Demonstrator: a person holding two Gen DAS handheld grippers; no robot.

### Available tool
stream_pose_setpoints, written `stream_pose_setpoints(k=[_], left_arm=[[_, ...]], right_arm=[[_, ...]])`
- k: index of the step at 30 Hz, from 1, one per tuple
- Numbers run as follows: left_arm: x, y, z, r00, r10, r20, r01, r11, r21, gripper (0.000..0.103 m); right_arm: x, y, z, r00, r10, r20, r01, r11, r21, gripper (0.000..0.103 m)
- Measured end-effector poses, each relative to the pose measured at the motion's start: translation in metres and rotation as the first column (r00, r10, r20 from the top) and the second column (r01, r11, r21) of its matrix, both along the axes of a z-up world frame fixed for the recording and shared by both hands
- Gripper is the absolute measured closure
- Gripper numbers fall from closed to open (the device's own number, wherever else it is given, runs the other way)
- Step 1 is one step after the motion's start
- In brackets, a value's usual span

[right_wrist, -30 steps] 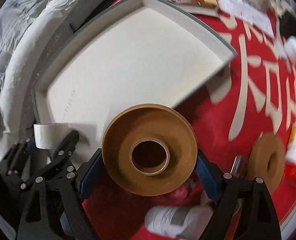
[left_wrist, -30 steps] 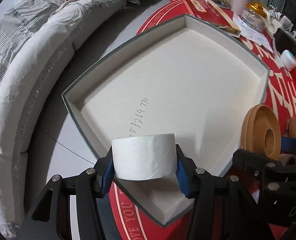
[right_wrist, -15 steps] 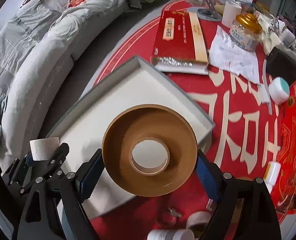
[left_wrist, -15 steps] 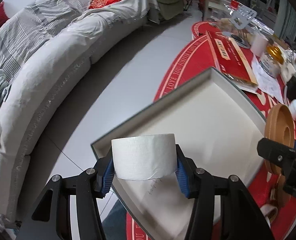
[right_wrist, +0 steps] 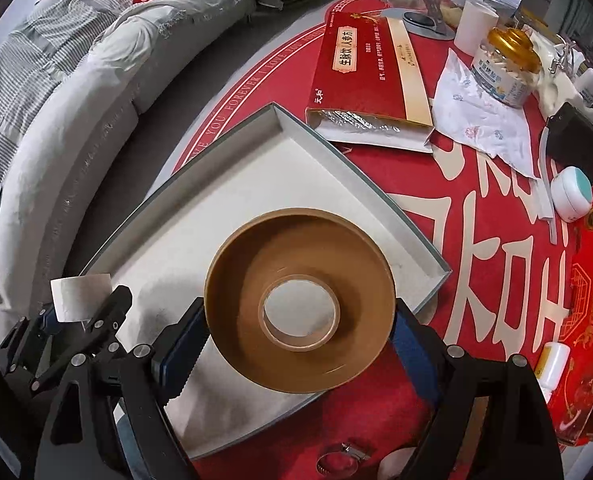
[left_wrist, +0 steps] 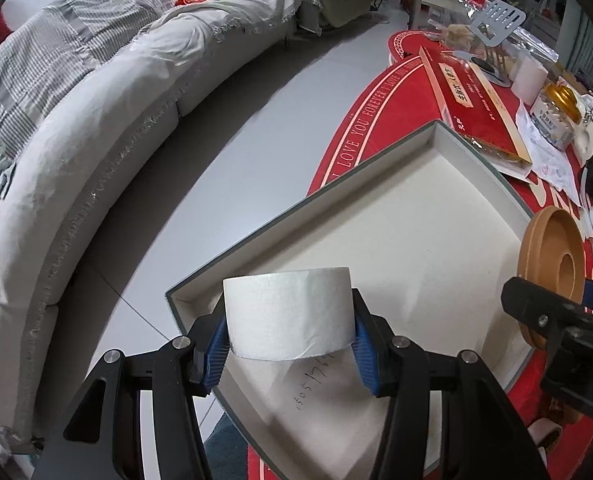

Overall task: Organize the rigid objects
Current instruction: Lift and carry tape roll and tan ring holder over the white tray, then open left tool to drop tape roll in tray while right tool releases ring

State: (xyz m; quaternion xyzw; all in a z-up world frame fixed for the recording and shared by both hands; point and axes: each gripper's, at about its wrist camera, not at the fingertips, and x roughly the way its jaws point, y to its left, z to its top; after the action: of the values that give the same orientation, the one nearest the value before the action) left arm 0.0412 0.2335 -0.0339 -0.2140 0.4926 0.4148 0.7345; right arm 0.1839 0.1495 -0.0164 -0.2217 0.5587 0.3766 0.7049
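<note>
My left gripper is shut on a white tape roll and holds it above the near left corner of a shallow white box lid. My right gripper is shut on a large brown tape roll, held above the near right part of the same lid. The brown roll also shows in the left wrist view, and the white roll in the right wrist view. The lid holds nothing.
The lid lies on a red round tablecloth. A red carton, a gold-lidded jar, crumpled paper, a small white-teal jar and a red fruit box sit beyond. A grey sofa curves at left.
Both grippers have lifted and tilted upward with their rolls, so the lid now sits lower and farther away in both views. Both grips are unchanged.
</note>
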Motion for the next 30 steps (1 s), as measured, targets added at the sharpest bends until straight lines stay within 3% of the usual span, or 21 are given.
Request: stream_pose_setpoints(k=[9, 11, 12, 15, 17, 18, 21, 26, 30], left_arm=[[0.008, 0.005, -0.013, 1.000, -0.018, 0.001, 0.018, 0.998, -0.052, 0.045], [0.010, 0.004, -0.017, 1.000, -0.025, -0.005, 0.025, 0.998, -0.061, 0.036], [0.010, 0.004, -0.018, 1.000, -0.026, -0.004, 0.026, 0.998, -0.065, 0.022], [0.007, 0.006, -0.018, 0.999, -0.014, 0.032, 0.018, 0.994, -0.112, 0.017], [0.002, 0.006, -0.014, 0.998, 0.001, 0.063, 0.007, 0.993, -0.121, 0.011], [0.001, 0.007, -0.012, 0.998, 0.008, 0.063, 0.000, 0.992, -0.128, 0.000], [-0.001, 0.006, -0.010, 0.997, -0.012, 0.079, 0.027, 0.983, -0.184, 0.000], [-0.009, -0.010, 0.009, 0.991, -0.068, 0.112, 0.087, 0.981, -0.174, 0.000], [-0.017, -0.033, 0.025, 0.982, -0.134, 0.136, 0.159, 0.968, -0.192, 0.000]], right_arm=[[0.002, 0.006, -0.012, 1.000, -0.002, -0.011, 0.002, 1.000, -0.019, 0.015], [0.002, 0.008, -0.016, 1.000, 0.002, -0.015, -0.002, 1.000, -0.028, 0.015], [0.003, 0.009, -0.018, 1.000, 0.006, -0.020, -0.007, 0.999, -0.031, 0.015], [0.003, 0.009, -0.022, 0.999, 0.007, -0.034, -0.009, 0.999, -0.047, 0.014], [0.005, 0.007, -0.022, 0.999, -0.003, -0.044, 0.001, 0.999, -0.046, 0.000], [0.005, 0.006, -0.021, 0.999, -0.013, -0.046, 0.011, 0.999, -0.036, 0.000], [0.010, 0.000, -0.014, 0.996, -0.041, -0.082, 0.040, 0.999, -0.006, 0.000], [0.007, -0.013, 0.004, 0.994, -0.052, -0.098, 0.056, 0.998, 0.039, 0.000], [-0.002, -0.036, 0.016, 0.984, -0.054, -0.170, 0.066, 0.996, 0.065, 0.000]])
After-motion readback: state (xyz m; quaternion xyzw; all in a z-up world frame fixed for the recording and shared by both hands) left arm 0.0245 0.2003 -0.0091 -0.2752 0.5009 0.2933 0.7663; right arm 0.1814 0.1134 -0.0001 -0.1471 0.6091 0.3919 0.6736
